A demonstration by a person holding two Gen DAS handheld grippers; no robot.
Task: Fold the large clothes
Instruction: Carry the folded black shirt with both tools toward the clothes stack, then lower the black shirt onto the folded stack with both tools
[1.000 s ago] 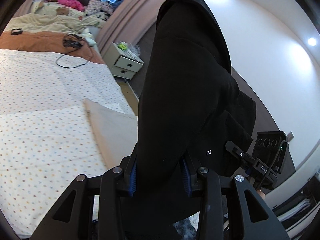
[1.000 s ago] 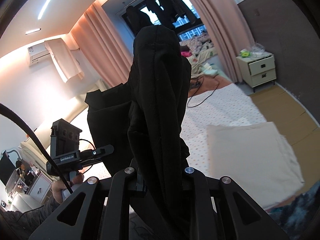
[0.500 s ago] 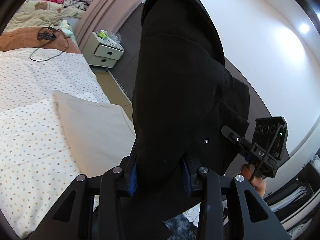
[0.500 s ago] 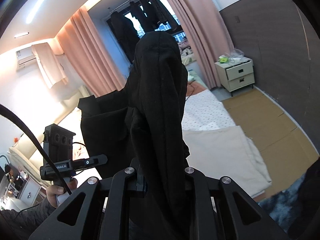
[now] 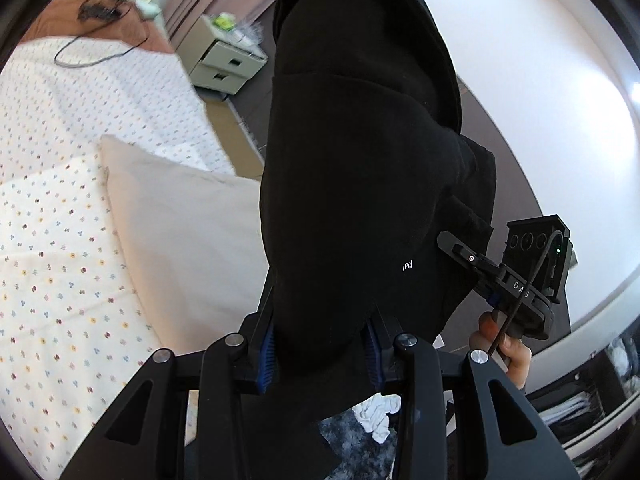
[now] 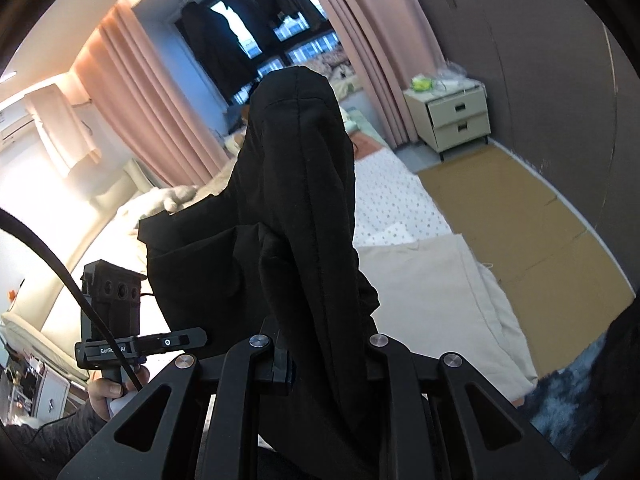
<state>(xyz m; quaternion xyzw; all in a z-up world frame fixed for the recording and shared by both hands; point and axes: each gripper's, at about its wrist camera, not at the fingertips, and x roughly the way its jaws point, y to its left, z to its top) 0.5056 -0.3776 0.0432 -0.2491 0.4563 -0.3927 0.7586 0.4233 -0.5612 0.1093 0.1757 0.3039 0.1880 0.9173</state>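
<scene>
A large black garment [image 5: 360, 168] hangs bunched in the air between both grippers, above the bed's near edge. My left gripper [image 5: 320, 344] is shut on a thick fold of it, blue pads pressing both sides. My right gripper [image 6: 324, 356] is shut on another fold of the black garment [image 6: 296, 200], which rises in front of that camera and hides its fingertips. The right gripper [image 5: 472, 260] shows at the right of the left wrist view, held by a hand. In the right wrist view the left gripper [image 6: 188, 338] sits low at the left.
A bed with a dotted white sheet [image 5: 60, 240] and a beige pillow [image 5: 180, 240] lies below. A two-drawer nightstand [image 6: 456, 118] stands by pink curtains [image 6: 132, 104]. Cardboard [image 6: 516, 216] covers the floor beside the bed. A cable [image 5: 92, 52] lies on the far sheet.
Both grippers have swung with the garment toward the bed's near edge and dipped; the pillow and nightstand now sit closer and more central. The grips on the cloth are unchanged.
</scene>
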